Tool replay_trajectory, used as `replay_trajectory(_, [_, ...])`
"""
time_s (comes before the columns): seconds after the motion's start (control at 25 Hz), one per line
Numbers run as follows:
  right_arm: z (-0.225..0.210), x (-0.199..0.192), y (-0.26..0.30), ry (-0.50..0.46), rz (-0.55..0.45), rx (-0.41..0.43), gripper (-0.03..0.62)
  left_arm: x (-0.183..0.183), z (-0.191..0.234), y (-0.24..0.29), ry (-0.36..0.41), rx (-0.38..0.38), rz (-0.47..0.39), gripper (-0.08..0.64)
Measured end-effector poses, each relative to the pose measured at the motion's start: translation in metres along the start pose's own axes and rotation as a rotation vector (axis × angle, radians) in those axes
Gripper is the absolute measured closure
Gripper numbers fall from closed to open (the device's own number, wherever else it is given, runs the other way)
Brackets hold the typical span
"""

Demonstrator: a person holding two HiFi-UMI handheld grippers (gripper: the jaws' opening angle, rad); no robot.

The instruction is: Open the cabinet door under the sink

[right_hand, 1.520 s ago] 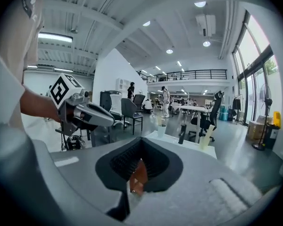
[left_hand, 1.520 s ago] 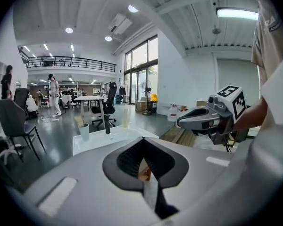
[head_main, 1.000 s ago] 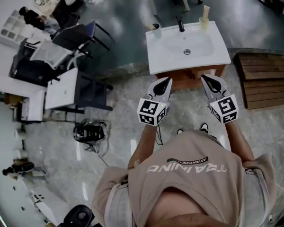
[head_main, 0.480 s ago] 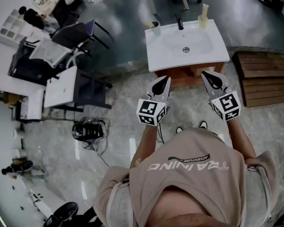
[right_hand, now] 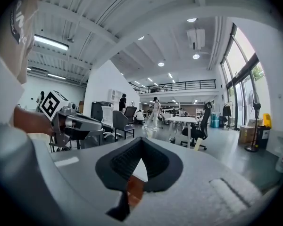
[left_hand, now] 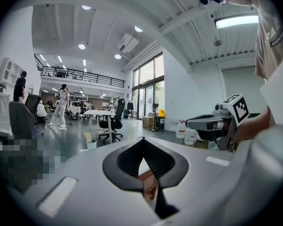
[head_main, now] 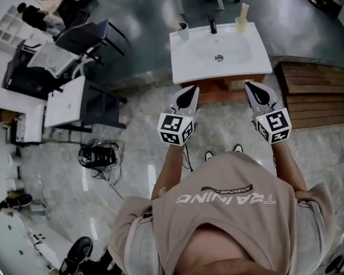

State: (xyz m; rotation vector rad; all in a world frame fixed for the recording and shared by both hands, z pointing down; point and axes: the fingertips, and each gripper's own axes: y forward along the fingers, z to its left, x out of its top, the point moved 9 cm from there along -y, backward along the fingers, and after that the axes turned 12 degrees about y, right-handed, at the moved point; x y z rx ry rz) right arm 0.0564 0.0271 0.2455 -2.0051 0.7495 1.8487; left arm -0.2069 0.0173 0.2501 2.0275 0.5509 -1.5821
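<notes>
Cabinet (head_main: 217, 94) wood shows as a brown strip under the front edge of the white sink (head_main: 243, 67), straight ahead of me and below. From my head I see only the top of that front, so I cannot tell how its door stands. A dark tap (head_main: 212, 25) rises at the back of the basin, with a cup (head_main: 182, 32) at its back left corner and a pale bottle (head_main: 241, 17) at its back right.

I hold my left gripper (head_main: 191, 90) and my right gripper (head_main: 250, 89) side by side, well apart, both pointing at the cabinet front and touching nothing. The left one's jaws are pressed together at the tips with nothing caught in them; through the slit below the tips I glimpse brown wood. My right one's jaws meet at the tips the same way, also empty, with a bit of that wood behind them.

A stack of wooden planks (head_main: 318, 93) lies on the floor to the right of the sink.
</notes>
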Motion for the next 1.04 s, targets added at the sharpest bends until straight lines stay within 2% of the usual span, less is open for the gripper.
replay_trajectory(0.24, [-0.006,-0.008,-0.006,0.011,0.026,-0.018,0.591,-0.006,-0.005,0.009,-0.026,-0.020,0.009,0.543])
replay_trajectory(0.48, [-0.007,-0.011,-0.009,0.005,0.035,-0.001,0.591,0.002,-0.012,0.013,0.000,-0.057,0.015,0.543])
replay_trajectory(0.72, [-0.002,-0.010,-0.003,-0.017,0.027,0.024,0.592,0.009,-0.010,0.002,0.025,-0.038,0.011,0.543])
replay_trajectory(1.04, [0.003,-0.015,0.000,-0.017,0.028,0.044,0.591,0.006,-0.010,-0.006,0.006,-0.039,0.036,0.543])
